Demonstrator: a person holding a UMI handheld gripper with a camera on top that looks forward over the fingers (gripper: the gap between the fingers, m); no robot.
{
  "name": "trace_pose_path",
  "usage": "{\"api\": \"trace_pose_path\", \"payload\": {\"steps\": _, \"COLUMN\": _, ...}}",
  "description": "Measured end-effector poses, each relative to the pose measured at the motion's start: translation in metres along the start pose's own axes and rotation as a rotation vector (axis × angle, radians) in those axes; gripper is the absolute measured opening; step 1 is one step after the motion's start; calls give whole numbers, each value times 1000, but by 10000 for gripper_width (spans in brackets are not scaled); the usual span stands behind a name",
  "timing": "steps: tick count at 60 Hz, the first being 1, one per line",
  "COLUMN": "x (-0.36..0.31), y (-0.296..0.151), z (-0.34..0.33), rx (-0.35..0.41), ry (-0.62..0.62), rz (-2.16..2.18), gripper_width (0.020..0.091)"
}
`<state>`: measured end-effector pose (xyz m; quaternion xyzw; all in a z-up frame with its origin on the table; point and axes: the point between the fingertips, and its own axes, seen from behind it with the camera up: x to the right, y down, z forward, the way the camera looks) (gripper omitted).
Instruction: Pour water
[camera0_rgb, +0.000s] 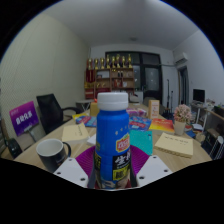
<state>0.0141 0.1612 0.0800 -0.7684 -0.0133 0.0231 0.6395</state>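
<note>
A blue bottle (113, 140) with a white cap and a yellow and red label stands upright between my fingers, filling the space between the magenta pads (87, 160). My gripper (113, 175) is shut on the bottle, which is held above the table. A black mug (50, 154) with a white inside sits on the table to the left of the bottle, a little ahead of the left finger.
The wooden table (180, 155) holds a yellow book (175, 144) on the right, another yellow book (75, 132) behind the mug, and coloured mats and small items farther back. Black chairs (47, 110) stand at the left. A shelf of bottles (110, 72) lines the far wall.
</note>
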Motion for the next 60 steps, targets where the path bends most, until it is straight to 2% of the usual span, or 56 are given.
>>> {"api": "trace_pose_path", "payload": {"steps": 7, "x": -7, "y": 1, "z": 3, "rx": 10, "ry": -13, "rz": 3, "gripper_width": 501}}
{"api": "trace_pose_path", "payload": {"steps": 8, "x": -7, "y": 2, "z": 2, "rx": 7, "ry": -13, "rz": 3, "gripper_width": 561}}
{"api": "trace_pose_path", "payload": {"steps": 9, "x": -6, "y": 2, "z": 1, "rx": 2, "ry": -13, "rz": 5, "gripper_width": 550}}
{"api": "trace_pose_path", "payload": {"steps": 12, "x": -6, "y": 5, "z": -1, "rx": -34, "ry": -17, "rz": 10, "gripper_width": 608}}
{"api": "trace_pose_path", "payload": {"steps": 17, "x": -10, "y": 26, "z": -10, "rx": -191, "ry": -23, "rz": 47, "gripper_width": 732}}
{"api": "trace_pose_path", "payload": {"steps": 22, "x": -12, "y": 16, "z": -31, "rx": -185, "ry": -16, "rz": 59, "gripper_width": 841}}
{"api": "trace_pose_path", "payload": {"steps": 32, "x": -14, "y": 4, "z": -112, "rx": -238, "ry": 90, "rz": 43, "gripper_width": 835}}
{"api": "trace_pose_path", "payload": {"steps": 44, "x": -77, "y": -41, "z": -234, "rx": -266, "ry": 165, "rz": 60, "gripper_width": 832}}
{"api": "trace_pose_path", "payload": {"steps": 60, "x": -150, "y": -86, "z": -351, "rx": -228, "ry": 209, "rz": 25, "gripper_width": 825}}
